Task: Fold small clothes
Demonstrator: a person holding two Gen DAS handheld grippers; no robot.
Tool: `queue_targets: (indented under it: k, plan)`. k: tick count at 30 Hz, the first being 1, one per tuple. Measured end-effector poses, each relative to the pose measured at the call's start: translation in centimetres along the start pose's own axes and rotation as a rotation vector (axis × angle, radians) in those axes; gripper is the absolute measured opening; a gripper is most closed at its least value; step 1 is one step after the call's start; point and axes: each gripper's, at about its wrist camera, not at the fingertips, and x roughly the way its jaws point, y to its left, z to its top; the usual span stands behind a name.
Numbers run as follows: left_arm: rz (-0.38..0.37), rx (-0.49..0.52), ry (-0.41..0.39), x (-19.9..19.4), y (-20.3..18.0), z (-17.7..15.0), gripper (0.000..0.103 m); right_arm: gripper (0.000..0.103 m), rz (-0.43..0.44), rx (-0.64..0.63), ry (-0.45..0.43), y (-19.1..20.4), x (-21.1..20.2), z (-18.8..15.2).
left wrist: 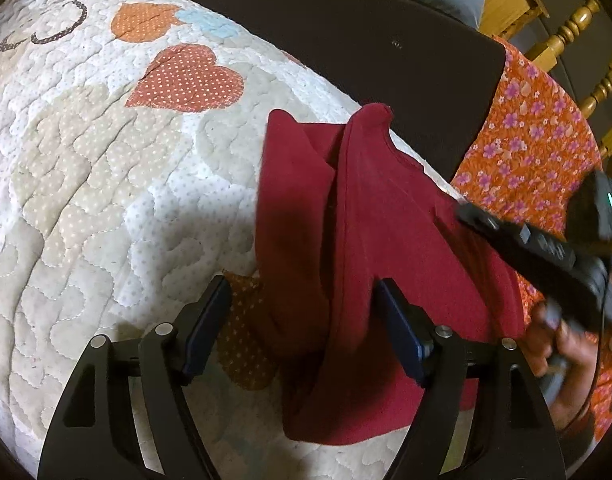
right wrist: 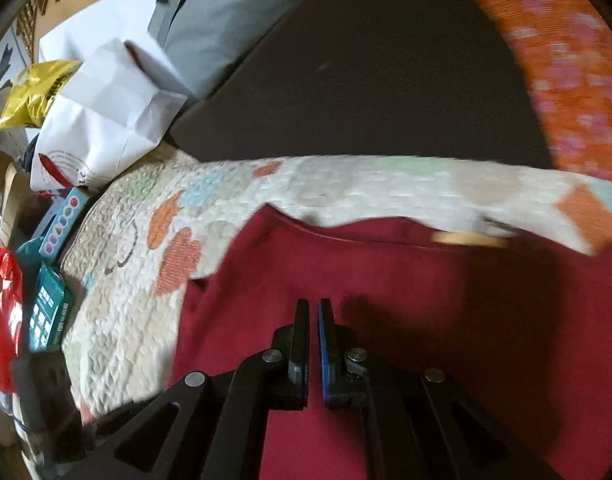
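A dark red garment (left wrist: 386, 240) hangs bunched above the quilted bed cover (left wrist: 105, 180). My left gripper (left wrist: 301, 308) is open, its jaws wide apart, with a fold of the red cloth hanging between them. The right gripper's black body (left wrist: 546, 248) shows at the right, at the garment's upper edge. In the right wrist view my right gripper (right wrist: 313, 312) is shut, its pads nearly touching over the red garment (right wrist: 426, 300); whether cloth is pinched between them is hidden. The view is blurred.
The quilt (right wrist: 137, 248) has heart patches. A dark board (left wrist: 346, 40) lies at its far side, with orange floral cloth (left wrist: 538, 120) and a wooden chair (left wrist: 578, 32) to the right. White bags (right wrist: 105, 120), a yellow bag and boxes crowd the left in the right wrist view.
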Motion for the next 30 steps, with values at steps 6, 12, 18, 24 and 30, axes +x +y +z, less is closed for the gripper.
queue_targets:
  k: [6, 12, 18, 24, 30]
  plan:
    - [0.000, 0.003, -0.025, 0.5, -0.6, 0.0, 0.085, 0.003, -0.158, -0.001, 0.009, -3.4, -2.7, -2.1]
    - [0.037, 0.081, -0.043, 1.0, -1.7, -0.6, 0.091, 0.003, -0.119, 0.039, 0.016, -6.0, -1.5, -2.8]
    - [0.009, 0.042, -0.029, 1.2, -1.4, -0.4, 0.091, 0.003, -0.172, 0.064, -0.047, -7.3, -5.5, -3.0]
    - [0.019, 0.035, -0.024, 1.2, -1.6, -0.3, 0.091, 0.003, -0.217, 0.117, -0.017, -9.9, -5.4, -4.4]
    - [0.068, 0.062, -0.041, 1.7, -2.5, -0.4, 0.091, 0.004, -0.104, 0.070, -0.006, -5.9, -6.5, -4.9]
